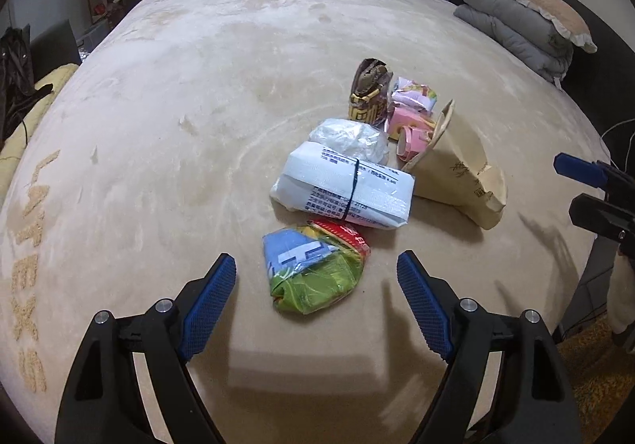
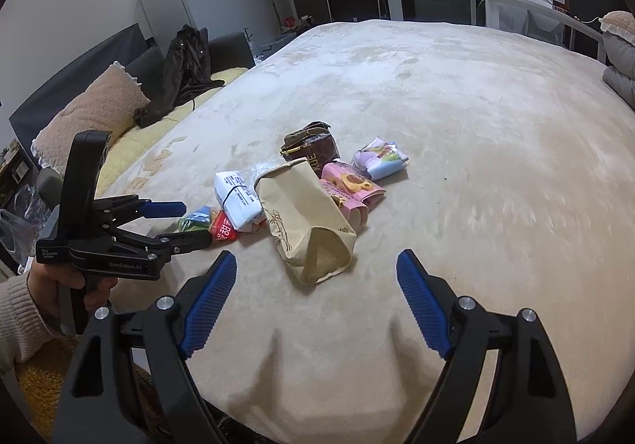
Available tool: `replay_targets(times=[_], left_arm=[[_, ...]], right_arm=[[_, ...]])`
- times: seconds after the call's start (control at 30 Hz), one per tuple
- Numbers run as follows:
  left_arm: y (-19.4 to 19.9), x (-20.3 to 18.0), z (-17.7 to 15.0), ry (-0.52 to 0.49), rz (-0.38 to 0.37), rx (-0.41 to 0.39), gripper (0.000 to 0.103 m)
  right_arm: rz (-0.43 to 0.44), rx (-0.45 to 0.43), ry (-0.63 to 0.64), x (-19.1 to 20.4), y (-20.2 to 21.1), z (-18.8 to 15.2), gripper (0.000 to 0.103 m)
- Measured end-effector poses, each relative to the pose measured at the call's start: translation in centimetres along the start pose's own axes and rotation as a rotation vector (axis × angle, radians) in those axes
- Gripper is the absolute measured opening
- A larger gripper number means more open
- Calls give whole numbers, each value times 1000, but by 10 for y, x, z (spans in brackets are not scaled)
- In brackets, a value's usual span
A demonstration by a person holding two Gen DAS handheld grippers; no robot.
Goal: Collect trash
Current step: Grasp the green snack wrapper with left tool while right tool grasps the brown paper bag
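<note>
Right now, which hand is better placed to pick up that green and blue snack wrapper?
Left. The left gripper is open with the green and blue wrapper right between its fingertips, while the right gripper faces the paper bag instead.

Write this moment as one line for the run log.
left gripper: open, over green wrapper | right gripper: open, facing paper bag | held: nothing | trash on bed

- Left wrist view looks steeply down, close over the trash pile [image 1: 357,182] on the bed [image 1: 198,87].
- Right wrist view faces the same pile [image 2: 301,198] from its right.
</note>
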State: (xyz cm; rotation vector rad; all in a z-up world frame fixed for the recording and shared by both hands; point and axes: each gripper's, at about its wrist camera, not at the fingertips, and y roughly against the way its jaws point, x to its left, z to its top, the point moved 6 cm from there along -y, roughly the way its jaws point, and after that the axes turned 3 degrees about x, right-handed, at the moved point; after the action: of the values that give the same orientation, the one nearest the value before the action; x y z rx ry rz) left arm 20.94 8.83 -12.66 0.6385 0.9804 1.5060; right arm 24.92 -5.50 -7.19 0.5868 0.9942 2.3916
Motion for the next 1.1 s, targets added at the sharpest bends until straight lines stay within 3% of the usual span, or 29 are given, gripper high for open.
replay_targets(times=[0.07, 0.2, 1.1], left_arm=[[-5, -2, 0, -5, 4, 13, 81], [-10, -2, 1, -16, 16, 23, 54], [57, 12, -26, 38, -48, -74, 54]], right_arm=[[13, 10, 5, 0, -4, 1, 82], [13, 23, 10, -2, -11, 0, 82], [-15, -8, 110, 20, -31, 6, 82]])
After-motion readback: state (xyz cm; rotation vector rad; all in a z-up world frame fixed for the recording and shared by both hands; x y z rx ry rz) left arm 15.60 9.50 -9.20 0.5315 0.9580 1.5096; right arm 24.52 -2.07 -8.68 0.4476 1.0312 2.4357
